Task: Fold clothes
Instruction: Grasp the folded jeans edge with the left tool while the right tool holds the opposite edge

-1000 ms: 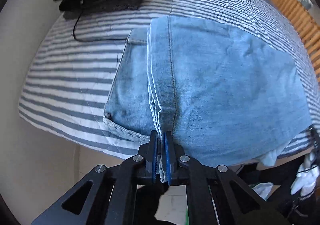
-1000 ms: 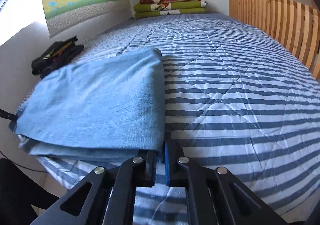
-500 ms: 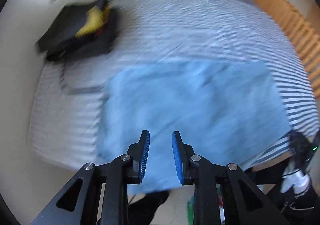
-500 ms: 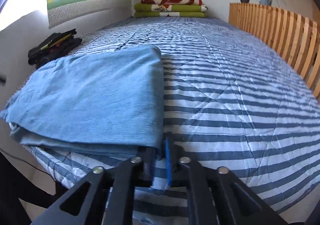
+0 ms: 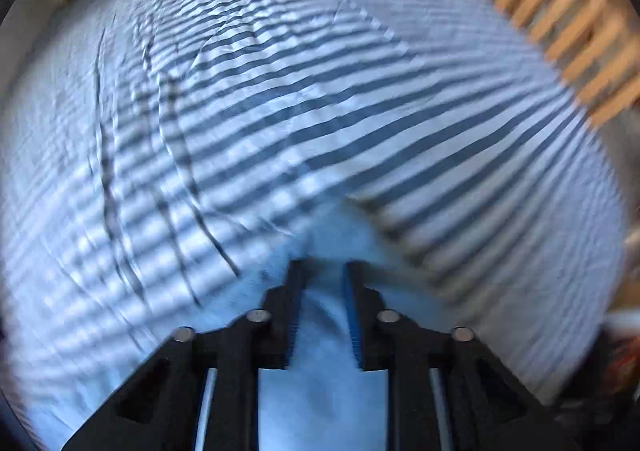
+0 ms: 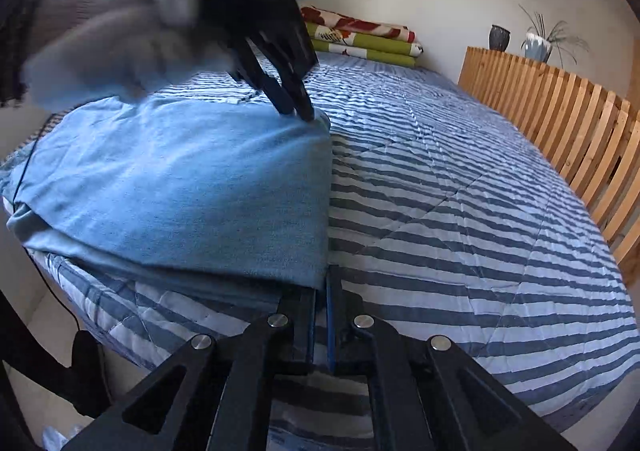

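Light blue jeans [image 6: 180, 179] lie folded on the striped bed cover [image 6: 460, 231] near its left edge. My right gripper [image 6: 322, 291] is shut on the near right corner of the fold. My left gripper [image 6: 298, 115], held by a hand in a white glove [image 6: 120, 39], points down onto the far right corner of the jeans. In the blurred left wrist view the left gripper [image 5: 323, 271] stands with its jaws closing. A gap still shows between the pads, with the jeans' cloth [image 5: 320, 391] lying in it.
A wooden slatted board [image 6: 560, 111] runs along the bed's right side, with two vases [image 6: 498, 37] on its far end. Folded blankets [image 6: 360, 39] are stacked at the head of the bed. A black cable [image 6: 24, 171] hangs over the left edge.
The left gripper let go of the jeans' hem, opened, and swept across the garment to its far right corner. The right gripper kept its hold and rolled slightly.
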`<state>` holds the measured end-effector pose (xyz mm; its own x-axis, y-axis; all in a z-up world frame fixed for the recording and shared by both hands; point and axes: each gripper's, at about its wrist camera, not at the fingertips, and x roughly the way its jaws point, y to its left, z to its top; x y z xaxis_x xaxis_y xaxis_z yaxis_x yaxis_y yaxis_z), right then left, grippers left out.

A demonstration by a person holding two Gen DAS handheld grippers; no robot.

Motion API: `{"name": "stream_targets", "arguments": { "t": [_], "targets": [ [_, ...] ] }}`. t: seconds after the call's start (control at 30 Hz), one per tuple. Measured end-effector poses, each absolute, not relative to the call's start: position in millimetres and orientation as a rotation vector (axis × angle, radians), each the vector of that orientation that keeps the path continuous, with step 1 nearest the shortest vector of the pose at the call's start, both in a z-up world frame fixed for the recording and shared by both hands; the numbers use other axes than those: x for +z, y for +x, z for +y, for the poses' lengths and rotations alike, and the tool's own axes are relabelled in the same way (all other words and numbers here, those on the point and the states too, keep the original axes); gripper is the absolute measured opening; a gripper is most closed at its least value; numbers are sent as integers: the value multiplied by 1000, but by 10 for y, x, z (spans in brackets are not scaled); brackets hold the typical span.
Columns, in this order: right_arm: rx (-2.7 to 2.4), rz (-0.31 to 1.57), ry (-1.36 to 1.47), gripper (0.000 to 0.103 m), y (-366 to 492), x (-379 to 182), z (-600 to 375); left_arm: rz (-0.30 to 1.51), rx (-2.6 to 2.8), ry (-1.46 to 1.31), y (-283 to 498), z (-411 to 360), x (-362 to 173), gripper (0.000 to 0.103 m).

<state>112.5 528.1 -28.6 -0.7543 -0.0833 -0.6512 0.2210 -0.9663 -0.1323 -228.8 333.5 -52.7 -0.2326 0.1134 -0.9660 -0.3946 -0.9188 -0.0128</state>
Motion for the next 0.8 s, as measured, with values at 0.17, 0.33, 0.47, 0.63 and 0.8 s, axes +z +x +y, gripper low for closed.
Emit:
{"name": "stream_targets", "arguments": {
  "t": [0.17, 0.33, 0.47, 0.63, 0.8],
  "targets": [
    [-2763, 262, 1039, 3, 1103, -287, 5330, 242, 2294, -1678, -2384, 3227, -242, 35],
    [-2771, 271, 1002, 3, 1173, -281, 5311, 220, 2175, -1662, -2372, 3373, -227, 73],
    [-2750, 278, 1016, 3, 1190, -305, 5354, 331, 2143, -1697, -2341, 3559, -575, 66],
    [-2683, 177, 938, 3, 1313, -244, 5529, 327, 2151, -1625, -2214, 3633, -506, 38],
    [-2549, -329, 957, 18, 1201, -174, 6099, 319, 2175, -1599, -2176, 3616, -390, 31]
  ]
}}
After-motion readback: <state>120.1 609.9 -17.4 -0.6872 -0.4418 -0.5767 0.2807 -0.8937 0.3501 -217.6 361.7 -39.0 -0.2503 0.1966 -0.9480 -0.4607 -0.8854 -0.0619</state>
